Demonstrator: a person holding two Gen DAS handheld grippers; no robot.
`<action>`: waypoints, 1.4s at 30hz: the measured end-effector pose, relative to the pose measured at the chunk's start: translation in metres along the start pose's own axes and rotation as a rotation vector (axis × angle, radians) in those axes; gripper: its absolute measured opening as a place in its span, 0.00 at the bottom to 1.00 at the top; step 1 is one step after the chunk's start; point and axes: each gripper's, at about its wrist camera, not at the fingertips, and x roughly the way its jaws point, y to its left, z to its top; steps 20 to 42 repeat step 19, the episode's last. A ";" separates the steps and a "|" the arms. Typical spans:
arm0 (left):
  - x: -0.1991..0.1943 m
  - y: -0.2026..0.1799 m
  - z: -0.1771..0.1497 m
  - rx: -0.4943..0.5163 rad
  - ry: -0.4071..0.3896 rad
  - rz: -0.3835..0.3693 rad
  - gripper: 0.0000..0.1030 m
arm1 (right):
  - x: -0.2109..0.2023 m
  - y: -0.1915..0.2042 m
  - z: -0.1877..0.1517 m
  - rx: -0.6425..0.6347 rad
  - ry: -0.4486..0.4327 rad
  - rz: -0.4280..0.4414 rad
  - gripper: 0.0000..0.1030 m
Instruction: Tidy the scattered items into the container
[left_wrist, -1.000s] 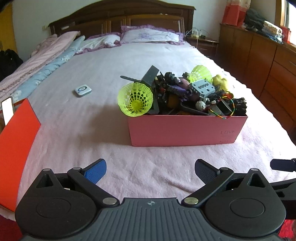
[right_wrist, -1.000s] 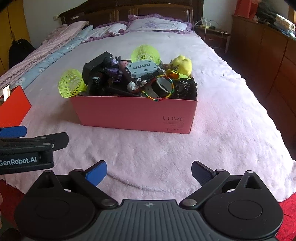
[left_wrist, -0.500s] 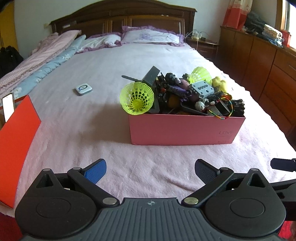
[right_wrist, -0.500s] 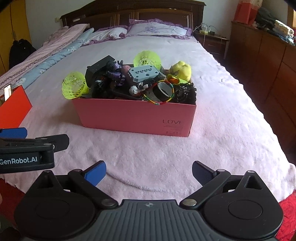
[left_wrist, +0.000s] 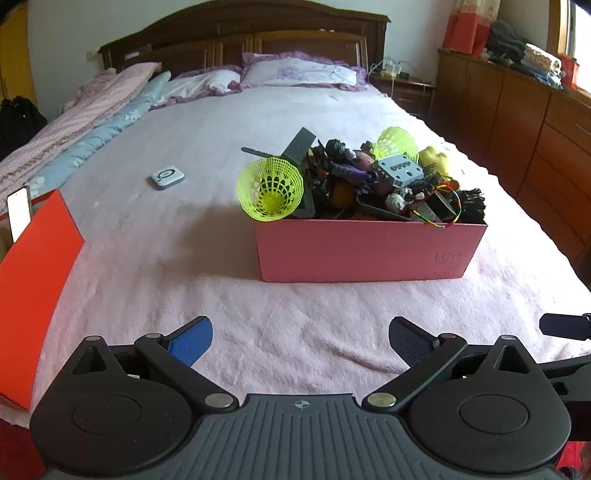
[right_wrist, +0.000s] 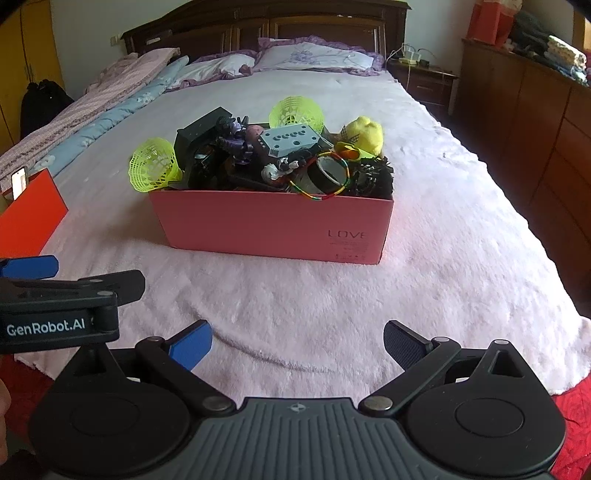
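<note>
A pink cardboard box (left_wrist: 365, 251) (right_wrist: 273, 225) stands on the bed, heaped with items: two yellow-green shuttlecocks (left_wrist: 271, 195) (right_wrist: 153, 170), a grey block (right_wrist: 288, 139), a yellow plush (right_wrist: 365, 134), a tape roll with a coloured band (right_wrist: 328, 177) and dark toys. A small white device (left_wrist: 167, 177) lies on the bed left of the box. My left gripper (left_wrist: 301, 336) is open and empty, near the bed's foot. My right gripper (right_wrist: 297, 341) is open and empty, also well short of the box.
A red panel (left_wrist: 33, 291) (right_wrist: 31, 218) stands at the bed's left edge with a phone (left_wrist: 18, 212) beside it. Pillows and folded quilts lie at the head and left side. Wooden drawers (left_wrist: 554, 147) line the right wall. The left gripper's body (right_wrist: 55, 306) shows at the right view's left.
Both grippers have drawn back a little from the box and tilted slightly upward. Their jaws stay open. Nothing on the bed has moved.
</note>
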 end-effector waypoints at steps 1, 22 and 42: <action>0.000 0.000 0.000 0.001 0.002 0.002 1.00 | 0.000 0.000 0.000 0.000 0.000 0.000 0.97; -0.002 0.001 -0.004 -0.009 -0.006 0.009 1.00 | 0.000 -0.001 -0.003 0.008 -0.004 0.000 0.98; -0.002 0.001 -0.004 -0.009 -0.006 0.009 1.00 | 0.000 -0.001 -0.003 0.008 -0.004 0.000 0.98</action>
